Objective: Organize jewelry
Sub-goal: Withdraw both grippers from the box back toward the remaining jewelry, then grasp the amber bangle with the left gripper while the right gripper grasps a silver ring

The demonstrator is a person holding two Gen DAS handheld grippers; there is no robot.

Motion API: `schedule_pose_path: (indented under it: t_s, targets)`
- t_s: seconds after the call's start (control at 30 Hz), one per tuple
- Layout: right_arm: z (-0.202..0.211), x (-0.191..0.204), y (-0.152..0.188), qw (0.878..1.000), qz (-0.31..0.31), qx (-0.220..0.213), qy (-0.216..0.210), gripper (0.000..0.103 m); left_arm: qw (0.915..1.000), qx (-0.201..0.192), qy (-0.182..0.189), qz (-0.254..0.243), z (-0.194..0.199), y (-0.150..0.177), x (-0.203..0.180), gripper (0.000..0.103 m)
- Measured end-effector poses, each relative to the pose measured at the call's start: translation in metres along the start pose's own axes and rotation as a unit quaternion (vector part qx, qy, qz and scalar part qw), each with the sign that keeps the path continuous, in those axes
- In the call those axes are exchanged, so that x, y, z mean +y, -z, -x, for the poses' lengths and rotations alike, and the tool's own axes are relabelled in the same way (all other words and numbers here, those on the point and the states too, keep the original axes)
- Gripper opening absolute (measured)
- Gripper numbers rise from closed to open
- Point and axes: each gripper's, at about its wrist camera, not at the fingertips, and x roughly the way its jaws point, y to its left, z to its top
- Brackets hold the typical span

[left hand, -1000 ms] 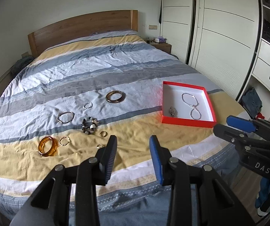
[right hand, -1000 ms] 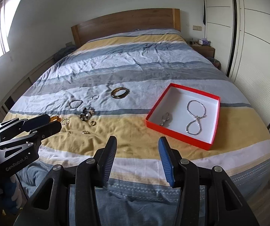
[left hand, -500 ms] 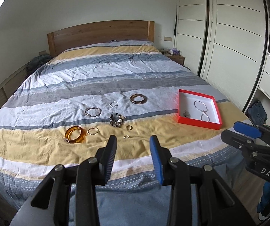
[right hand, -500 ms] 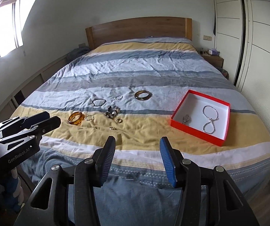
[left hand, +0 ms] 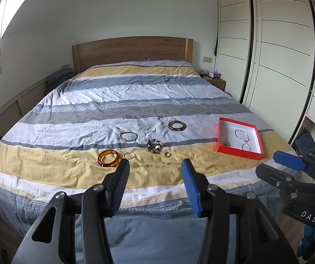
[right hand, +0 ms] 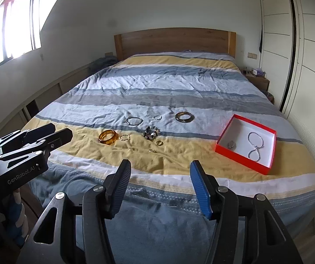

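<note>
Both tongs empty, jaws spreading wider, nothing between the pads. Left gripper (left hand: 154, 171) poised over the foot of the bed (left hand: 135, 101), aimed toward the loose jewelry; right gripper (right hand: 159, 173) alongside it, likewise above the near edge of the striped duvet, well short of any piece. On the yellow stripe: amber bangle (left hand: 109, 158) farthest left, thin gold hoop (left hand: 129, 155) just beside it, beaded bracelet (left hand: 154, 145) near the stripe's upper edge, small gold ring (left hand: 167, 154) just below and right of the beads, and another tiny ring (left hand: 164, 163) nearest the tongs. On the pale stripe behind: silver bangle (left hand: 128, 136), small chain bracelet (left hand: 151, 129), dark brown bangle (left hand: 177, 125) — all apart from one another. Off to the right, red box (left hand: 238, 151) with white lining, flat on the duvet, holding a silver chain necklace (left hand: 243, 139) looped in a figure eight and a small metallic piece (left hand: 226, 142) in the near left corner, too small to identify. Wooden headboard (left hand: 133, 48) at the far end, white wardrobe (left hand: 278, 55) along the right wall.
</note>
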Motion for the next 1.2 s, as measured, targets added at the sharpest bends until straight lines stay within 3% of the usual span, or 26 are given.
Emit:
schedule_pose_path:
  t_s: [0.3, 0.53, 0.93, 1.2]
  targets:
    - [-0.001, 0.014, -0.003, 1.000, 0.015, -0.001, -0.008, 0.056, 0.9999, 0.006, -0.006, 0.015, -0.006, 0.001, 0.014, 0.047]
    - [-0.032, 0.008, -0.009, 1.000, 0.006, 0.017, -0.012, 0.056, 0.9972, 0.042, -0.032, 0.052, -0.046, 0.012, 0.055, 0.047]
    - [-0.150, -0.009, -0.015, 0.995, -0.012, 0.085, -0.041, 0.053, 0.9837, 0.113, -0.083, 0.113, -0.144, 0.038, 0.129, 0.047]
    - [-0.233, -0.010, -0.023, 0.989, -0.016, 0.127, -0.072, 0.044, 0.9769, 0.159, -0.074, 0.122, -0.213, 0.042, 0.139, 0.047]
